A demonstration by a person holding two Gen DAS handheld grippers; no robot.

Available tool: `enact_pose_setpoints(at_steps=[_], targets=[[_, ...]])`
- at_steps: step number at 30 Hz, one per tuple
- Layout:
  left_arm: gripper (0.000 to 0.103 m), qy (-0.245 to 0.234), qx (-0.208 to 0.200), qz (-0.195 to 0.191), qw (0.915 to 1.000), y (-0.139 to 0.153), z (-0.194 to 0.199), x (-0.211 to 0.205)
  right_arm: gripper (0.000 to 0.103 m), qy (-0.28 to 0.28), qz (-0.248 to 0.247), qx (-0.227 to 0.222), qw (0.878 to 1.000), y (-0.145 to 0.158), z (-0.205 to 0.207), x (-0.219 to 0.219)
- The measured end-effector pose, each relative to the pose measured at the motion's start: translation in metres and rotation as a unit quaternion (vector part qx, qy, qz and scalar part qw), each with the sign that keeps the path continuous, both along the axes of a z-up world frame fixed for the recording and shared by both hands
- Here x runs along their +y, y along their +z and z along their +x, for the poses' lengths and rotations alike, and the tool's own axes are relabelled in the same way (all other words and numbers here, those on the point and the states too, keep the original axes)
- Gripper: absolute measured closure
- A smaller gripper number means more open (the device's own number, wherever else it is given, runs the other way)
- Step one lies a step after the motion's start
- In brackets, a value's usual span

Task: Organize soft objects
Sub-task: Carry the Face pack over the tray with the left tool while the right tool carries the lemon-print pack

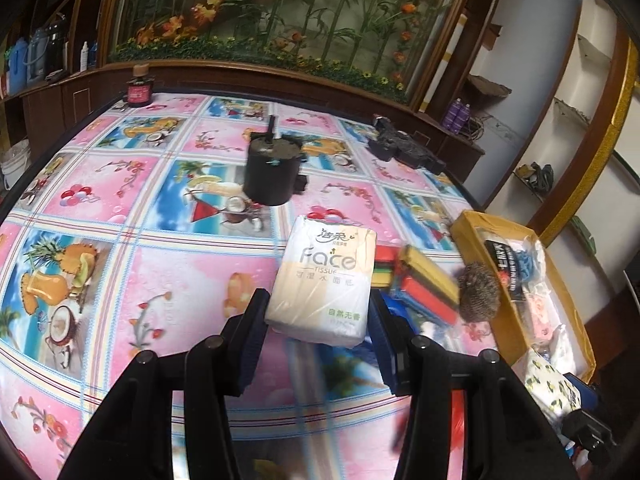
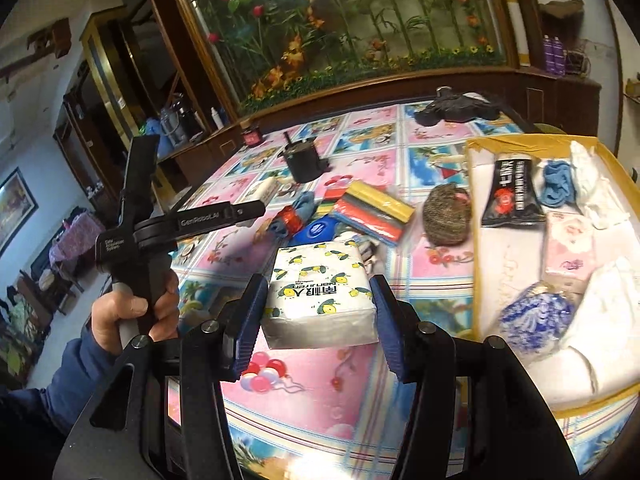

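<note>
Pink fruit-print tablecloth [image 1: 168, 280], aquarium mural behind. Left gripper [image 1: 318, 322]: the 2 fingers bracket the Face tissue pack [image 1: 322, 280], contact unclear, so grip state cannot be told. Right gripper [image 2: 320, 312] fingers flank the lemon-print tissue pack [image 2: 320, 292], also unclear. Past the fingertips: sponges [image 2: 374, 210], brown scrubber [image 2: 446, 218]; yellow box [image 2: 474, 240] to the right. Packs look light, squashy, with slick film; take them across the short sides.

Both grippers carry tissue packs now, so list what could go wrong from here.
1. The left gripper pinches only the near end of the Face tissue pack; it may sag or slip out.
2. The yellow box is already crowded, so the lemon-print pack held by the right gripper may not sit flat.
</note>
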State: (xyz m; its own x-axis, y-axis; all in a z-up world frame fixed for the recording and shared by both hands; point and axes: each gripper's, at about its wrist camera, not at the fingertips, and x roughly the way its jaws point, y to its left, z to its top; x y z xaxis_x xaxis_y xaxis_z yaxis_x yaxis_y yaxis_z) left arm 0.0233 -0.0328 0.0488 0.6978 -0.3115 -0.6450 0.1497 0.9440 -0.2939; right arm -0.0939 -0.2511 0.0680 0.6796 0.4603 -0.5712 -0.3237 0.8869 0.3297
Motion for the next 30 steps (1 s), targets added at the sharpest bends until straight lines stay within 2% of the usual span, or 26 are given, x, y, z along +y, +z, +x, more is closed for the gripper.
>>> enact_pose_setpoints(at_steps=[8,12,17,22,26,30], targets=[[0.054,-0.077,-0.017,0.009,0.9968,0.015,-0.015,-0.076,0.051,-0.053,0.013,-0.016,0.998,0.009,-0.008,-0.041],[0.054,-0.127,-0.018,0.01,0.9916,0.024,-0.023,-0.122,0.051,-0.095,0.019,-0.023,0.995,0.013,-0.01,-0.072],[0.054,-0.181,0.005,-0.003,0.9834,0.027,-0.019,-0.183,0.051,-0.152,0.045,-0.018,0.987,0.015,-0.009,-0.118],[0.054,-0.198,0.032,0.002,0.9796,0.008,-0.008,-0.225,0.051,-0.204,0.047,-0.014,0.978,0.017,-0.001,-0.156],[0.054,-0.205,0.036,0.03,0.9777,-0.008,-0.007,-0.238,0.051,-0.237,0.038,-0.009,0.971,0.018,0.009,-0.181],[0.054,-0.211,0.027,0.04,0.9764,-0.01,-0.013,-0.238,0.051,-0.257,0.013,-0.001,0.966,0.017,0.025,-0.194]])
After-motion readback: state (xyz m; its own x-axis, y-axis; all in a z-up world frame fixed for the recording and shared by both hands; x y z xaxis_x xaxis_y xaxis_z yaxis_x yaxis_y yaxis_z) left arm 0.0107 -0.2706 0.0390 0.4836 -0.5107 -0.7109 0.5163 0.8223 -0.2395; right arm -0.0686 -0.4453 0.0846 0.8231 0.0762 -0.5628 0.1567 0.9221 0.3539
